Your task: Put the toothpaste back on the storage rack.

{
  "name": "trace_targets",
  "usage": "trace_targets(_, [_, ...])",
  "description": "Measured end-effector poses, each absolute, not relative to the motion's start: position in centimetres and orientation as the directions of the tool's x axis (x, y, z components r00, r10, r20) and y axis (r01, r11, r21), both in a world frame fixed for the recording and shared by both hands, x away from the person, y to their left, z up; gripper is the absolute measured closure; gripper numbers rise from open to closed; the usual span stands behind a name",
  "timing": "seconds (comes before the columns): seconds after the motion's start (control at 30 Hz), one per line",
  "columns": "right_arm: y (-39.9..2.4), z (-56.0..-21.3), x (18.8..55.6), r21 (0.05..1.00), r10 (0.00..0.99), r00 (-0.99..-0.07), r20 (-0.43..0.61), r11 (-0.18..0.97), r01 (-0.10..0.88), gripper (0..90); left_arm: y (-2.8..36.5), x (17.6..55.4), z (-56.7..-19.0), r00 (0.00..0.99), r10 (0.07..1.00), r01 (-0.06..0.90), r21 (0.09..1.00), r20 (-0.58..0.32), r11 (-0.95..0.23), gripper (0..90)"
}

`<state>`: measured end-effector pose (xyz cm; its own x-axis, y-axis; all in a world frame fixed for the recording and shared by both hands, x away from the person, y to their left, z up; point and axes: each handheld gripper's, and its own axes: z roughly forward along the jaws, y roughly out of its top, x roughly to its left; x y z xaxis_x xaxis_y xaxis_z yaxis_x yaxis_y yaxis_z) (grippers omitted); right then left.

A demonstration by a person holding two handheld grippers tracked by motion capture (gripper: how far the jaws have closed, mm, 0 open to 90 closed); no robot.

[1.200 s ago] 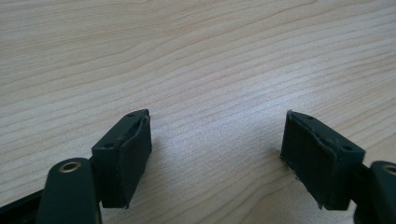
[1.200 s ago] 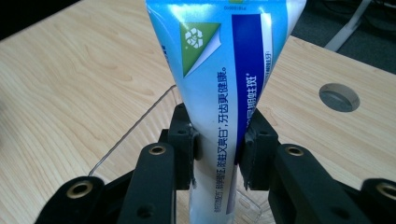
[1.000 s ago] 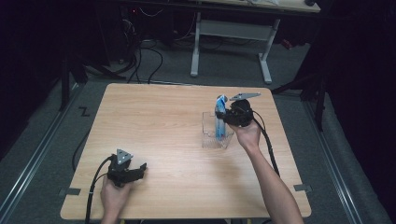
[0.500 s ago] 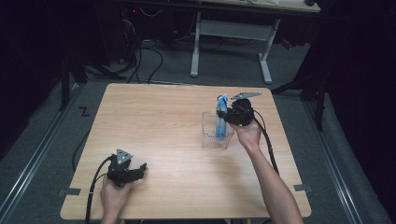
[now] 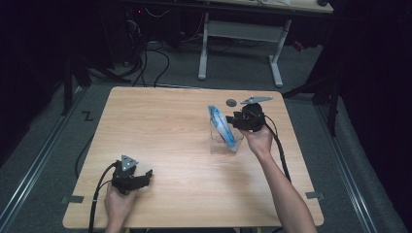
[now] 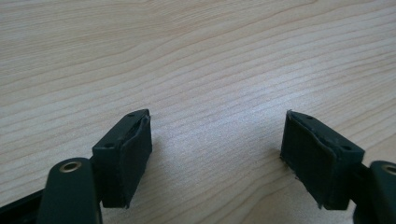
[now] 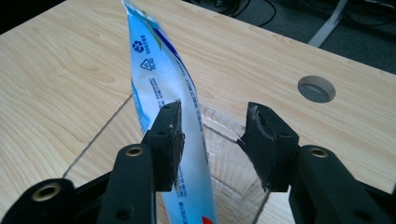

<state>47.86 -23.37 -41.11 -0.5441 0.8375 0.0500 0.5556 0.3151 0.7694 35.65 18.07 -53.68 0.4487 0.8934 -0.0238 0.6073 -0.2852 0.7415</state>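
Right gripper [image 7: 215,135] jaws have just been opening, blue-white pouch [image 7: 166,102] between them, unpinched. It stands in the clear box [image 5: 224,141], right-center of the table, top tilted far-left. Recycling marks readable in right gripper view.

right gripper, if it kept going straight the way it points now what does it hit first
Probably the pouch: it stands in the clear box, right between the right gripper jaws, which have just been opening and now stand apart, one pad close against it. Past the pouch, the box walls and then the table, though depth is hard to judge.
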Motion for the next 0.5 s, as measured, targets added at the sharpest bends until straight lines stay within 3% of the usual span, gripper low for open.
trace_targets(0.5, [-24.0, -39.7, 46.6, 0.799, 0.825, -0.564, 0.040, 0.313, 0.514, 54.7, 18.1, 35.6, -53.7, 0.449, 0.893, 0.607, 0.742, -0.024, -0.285, 25.0])
